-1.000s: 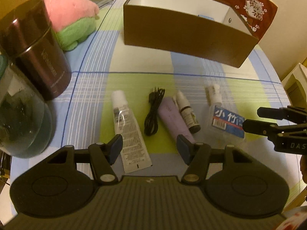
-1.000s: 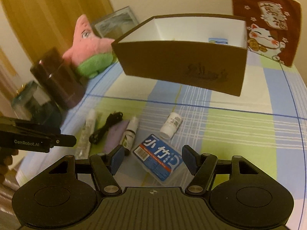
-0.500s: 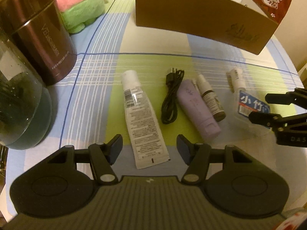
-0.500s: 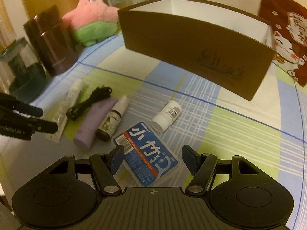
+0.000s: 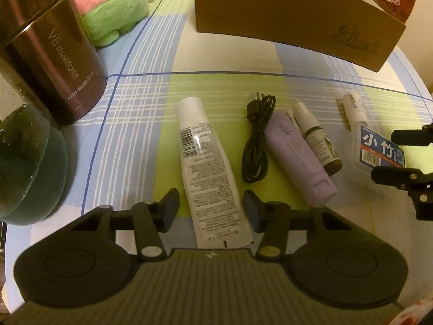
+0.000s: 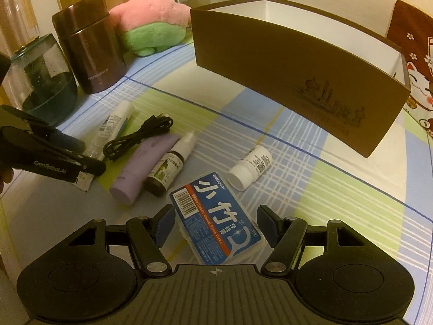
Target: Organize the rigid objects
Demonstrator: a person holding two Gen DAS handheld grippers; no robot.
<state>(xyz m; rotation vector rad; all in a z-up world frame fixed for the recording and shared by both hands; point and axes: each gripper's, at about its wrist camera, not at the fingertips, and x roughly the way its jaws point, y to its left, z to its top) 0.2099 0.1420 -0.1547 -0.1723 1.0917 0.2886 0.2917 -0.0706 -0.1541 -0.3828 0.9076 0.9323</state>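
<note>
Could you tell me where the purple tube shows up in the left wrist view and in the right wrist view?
Left wrist view: the purple tube lies right of centre, between the black cable and the small dark bottle.
Right wrist view: it lies left of centre, again between cable and bottle.
Shared landmark: the brown box beyond it.

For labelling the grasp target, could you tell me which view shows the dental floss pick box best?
The right wrist view: the floss pick box lies whole, label readable, between the open right gripper. The left wrist view shows it only at the edge, partly hidden.

Left tongs just narrowed; right tongs apart.
</note>
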